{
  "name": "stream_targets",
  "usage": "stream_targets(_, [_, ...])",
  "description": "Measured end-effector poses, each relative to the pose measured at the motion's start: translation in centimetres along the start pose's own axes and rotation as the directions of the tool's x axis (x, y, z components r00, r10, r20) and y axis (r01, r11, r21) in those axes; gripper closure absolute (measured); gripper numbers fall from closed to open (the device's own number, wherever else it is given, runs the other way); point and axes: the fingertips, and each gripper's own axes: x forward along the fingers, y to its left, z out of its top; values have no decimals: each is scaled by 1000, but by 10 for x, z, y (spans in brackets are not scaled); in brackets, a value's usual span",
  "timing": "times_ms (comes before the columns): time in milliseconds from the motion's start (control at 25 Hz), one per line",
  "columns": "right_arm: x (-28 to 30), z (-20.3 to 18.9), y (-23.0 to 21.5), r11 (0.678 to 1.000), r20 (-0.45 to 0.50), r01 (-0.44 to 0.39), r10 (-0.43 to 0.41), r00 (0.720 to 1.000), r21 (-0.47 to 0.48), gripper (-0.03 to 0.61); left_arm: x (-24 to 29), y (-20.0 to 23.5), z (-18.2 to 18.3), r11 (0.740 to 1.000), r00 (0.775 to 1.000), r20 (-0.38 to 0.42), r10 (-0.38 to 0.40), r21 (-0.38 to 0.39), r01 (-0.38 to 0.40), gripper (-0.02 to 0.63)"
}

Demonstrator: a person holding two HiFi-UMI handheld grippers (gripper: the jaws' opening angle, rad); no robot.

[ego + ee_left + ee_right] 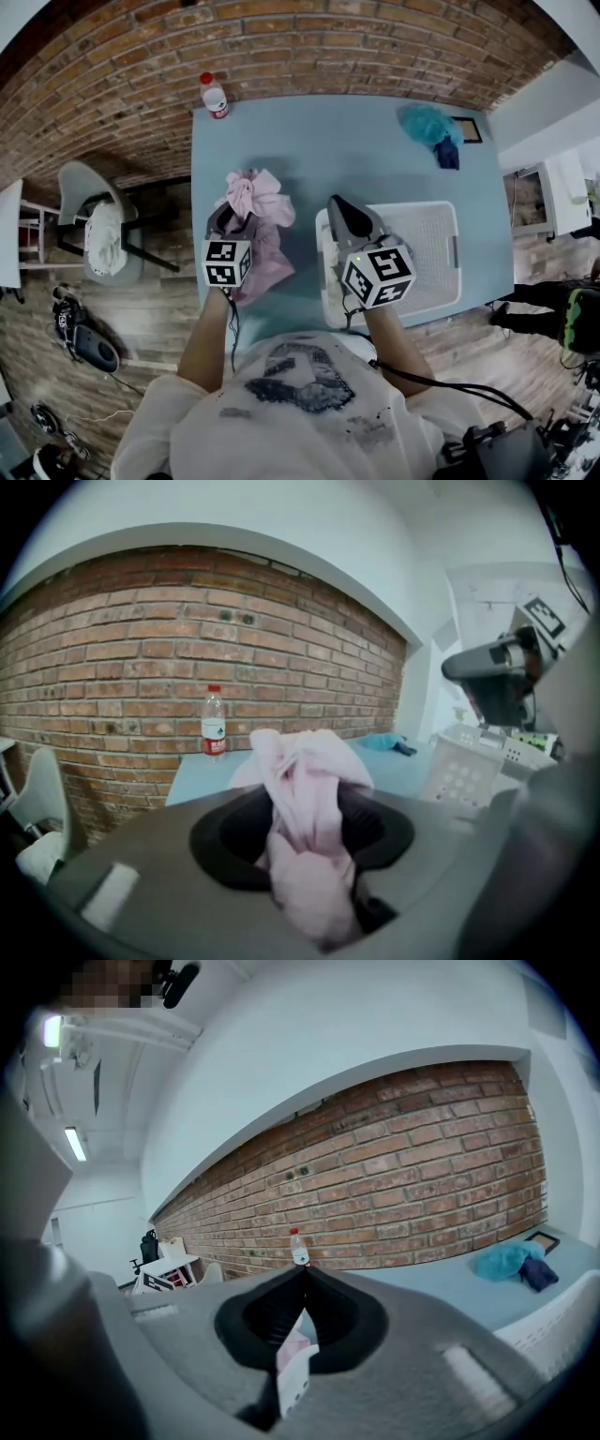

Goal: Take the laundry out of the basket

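Laundry: pink garment [255, 202] bunched on blue table [356, 141], just left of white basket [441, 211], outside it. Left gripper [234, 220] jaws part-way apart, clamped on garment's gathered folds. Right gripper [339, 202] jaws pressed together, above basket's left rim.

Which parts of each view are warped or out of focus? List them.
Head view: fisheye bows the brick wall and table edges, otherwise sharp. Left gripper view: the pink cloth near the lens is soft, the bottle crisp. Right gripper view: wall curves into an arc; mosaic patch top left.
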Motion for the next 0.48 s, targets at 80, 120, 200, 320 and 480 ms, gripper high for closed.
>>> stream_targets(80, [-1,1,0,1000,3,-2,2,1000,0,580,-2,1,-1,1000,1000,-2,7,0,-7,454])
stream_targets(120, [-2,2,1,1000,6,-3,3,1000,0,580,-3,1,-1,1000,1000,-1,13,1,-13,454])
stream_targets(200, [-4,2,1,1000,11,-5,5,1000,0,580,-6,4,0,1000,1000,4,27,2,-27,454])
stream_targets(320, [-8,3,3,1000,18,-7,7,1000,-1,580,-12,6,1,999,999,8,43,5,-43,456])
stream_targets(480, [-14,7,4,1000,29,-9,9,1000,-5,580,-20,4,3,999,999,14,48,-1,-48,456])
